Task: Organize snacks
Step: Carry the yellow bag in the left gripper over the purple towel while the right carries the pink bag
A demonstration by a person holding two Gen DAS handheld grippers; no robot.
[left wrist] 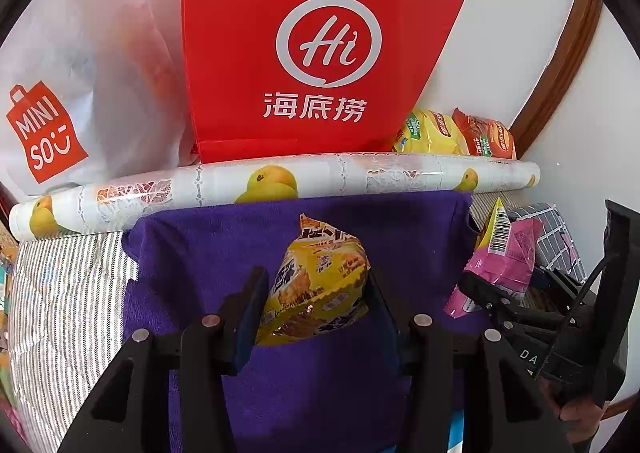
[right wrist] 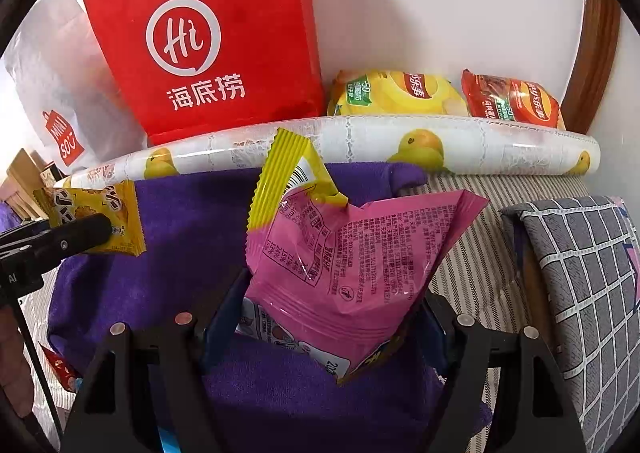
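In the left wrist view, the left gripper (left wrist: pixel 316 293) clamped a yellow snack packet (left wrist: pixel 320 285) over the purple towel (left wrist: pixel 320 393); its lower end was hidden. In the right wrist view, the right gripper (right wrist: pixel 332 309) pinched a pink snack bag (right wrist: pixel 352 261), bottom cut off; two chip bags (right wrist: pixel 444 93) at one o'clock sat half-hidden behind the patterned roll (right wrist: pixel 360 141).

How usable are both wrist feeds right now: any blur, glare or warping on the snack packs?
Left wrist view: sharp and evenly lit; fisheye bends the patterned roll into an arc, dark corners; yellow snack pack readable. Right wrist view: also sharp; slight sheen on the pink snack pack, print legible; red bag casts a soft shadow on the wall.
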